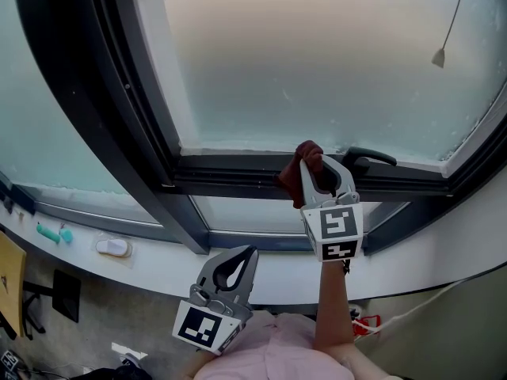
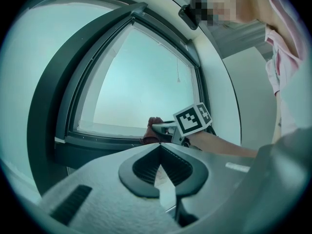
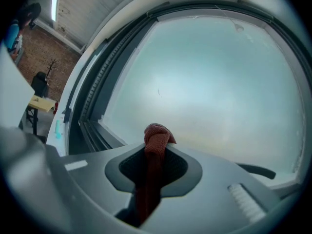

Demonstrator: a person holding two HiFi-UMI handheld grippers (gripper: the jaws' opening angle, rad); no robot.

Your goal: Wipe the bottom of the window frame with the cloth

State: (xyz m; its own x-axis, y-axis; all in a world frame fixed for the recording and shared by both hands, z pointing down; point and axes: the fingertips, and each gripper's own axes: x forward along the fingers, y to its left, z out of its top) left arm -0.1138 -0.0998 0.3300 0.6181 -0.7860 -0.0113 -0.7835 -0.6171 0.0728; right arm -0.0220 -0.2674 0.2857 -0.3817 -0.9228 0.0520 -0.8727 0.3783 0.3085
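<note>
A dark red cloth (image 1: 307, 158) is bunched in my right gripper (image 1: 320, 167), which is shut on it and holds it against the dark bottom rail of the window frame (image 1: 230, 169). In the right gripper view the cloth (image 3: 156, 139) sticks up between the jaws of that gripper (image 3: 155, 149), in front of the frosted glass. My left gripper (image 1: 240, 261) hangs lower, by the white sill, shut with nothing in it. From the left gripper view its closed jaws (image 2: 160, 149) point toward the cloth (image 2: 152, 129) and the right gripper (image 2: 170, 128).
A black window handle (image 1: 369, 157) lies on the rail just right of the cloth. A blind cord pull (image 1: 438, 57) hangs at the upper right. On the white sill (image 1: 158, 264) at left lie teal items (image 1: 52, 233) and a white object (image 1: 113, 247).
</note>
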